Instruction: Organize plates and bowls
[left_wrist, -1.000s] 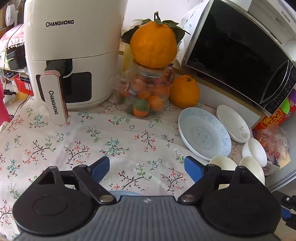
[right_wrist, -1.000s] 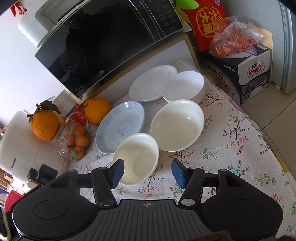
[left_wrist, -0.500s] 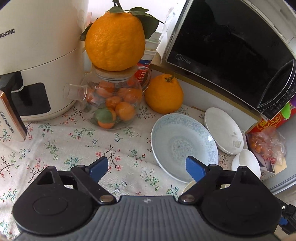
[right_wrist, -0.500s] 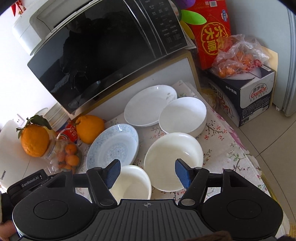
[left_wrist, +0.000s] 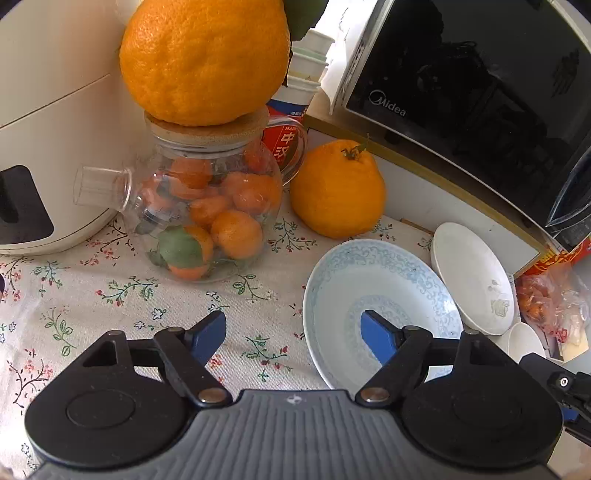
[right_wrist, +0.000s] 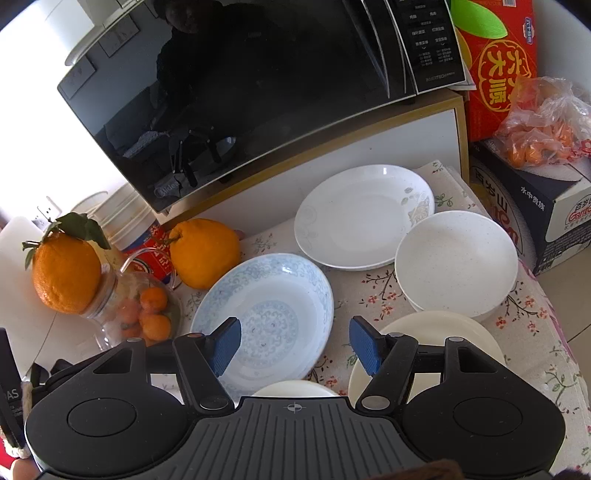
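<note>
Since a second earlier I had slid right toward the blue-patterned plate (left_wrist: 380, 295), my left gripper (left_wrist: 293, 332) narrowing yet open astride its rim, my right gripper (right_wrist: 294, 347) open and empty above it, only that view showing the speckled bowl (right_wrist: 456, 266) beside the white plate (right_wrist: 364, 221).

A pale blue plate (right_wrist: 273, 314) with scroll pattern, plain white bowl (right_wrist: 456, 260), white plate (right_wrist: 364, 218) with perhaps grey leaf motif, floral cream tablecloth (left_wrist: 122, 295).
</note>
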